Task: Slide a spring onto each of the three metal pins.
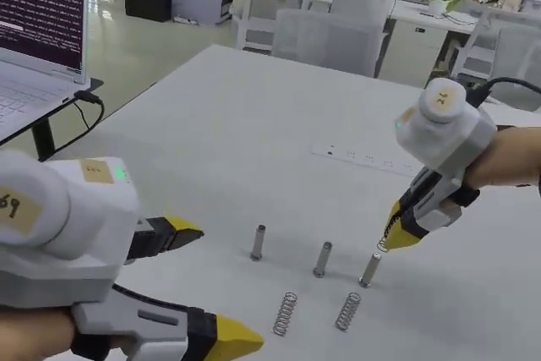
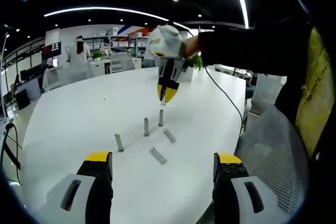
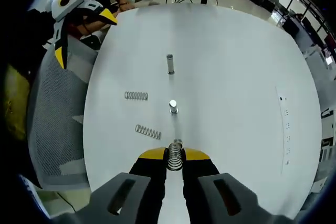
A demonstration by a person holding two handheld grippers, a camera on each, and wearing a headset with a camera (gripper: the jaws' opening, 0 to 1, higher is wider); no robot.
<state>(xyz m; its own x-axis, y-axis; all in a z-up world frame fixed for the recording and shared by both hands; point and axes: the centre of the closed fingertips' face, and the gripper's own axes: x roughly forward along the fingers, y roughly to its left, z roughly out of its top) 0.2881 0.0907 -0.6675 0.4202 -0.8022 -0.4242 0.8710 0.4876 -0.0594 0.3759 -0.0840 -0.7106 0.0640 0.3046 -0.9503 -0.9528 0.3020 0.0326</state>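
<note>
Three short metal pins stand upright in a row on the white table: left pin (image 1: 258,243), middle pin (image 1: 322,259), right pin (image 1: 369,270). My right gripper (image 1: 394,238) is shut on a small spring (image 3: 174,161), held just above and beside the right pin (image 3: 177,143). Two more springs lie flat in front of the pins, one (image 1: 286,314) on the left and one (image 1: 347,311) on the right. My left gripper (image 1: 216,285) is open at the near left, nothing between its fingers. In the left gripper view the right gripper (image 2: 167,92) hangs over the far pin (image 2: 161,117).
A laptop (image 1: 34,31) sits on a stand at the far left. A white power strip (image 1: 368,158) lies on the table behind the pins. Mesh chairs (image 1: 325,40) line the table's far edge, with people and desks beyond.
</note>
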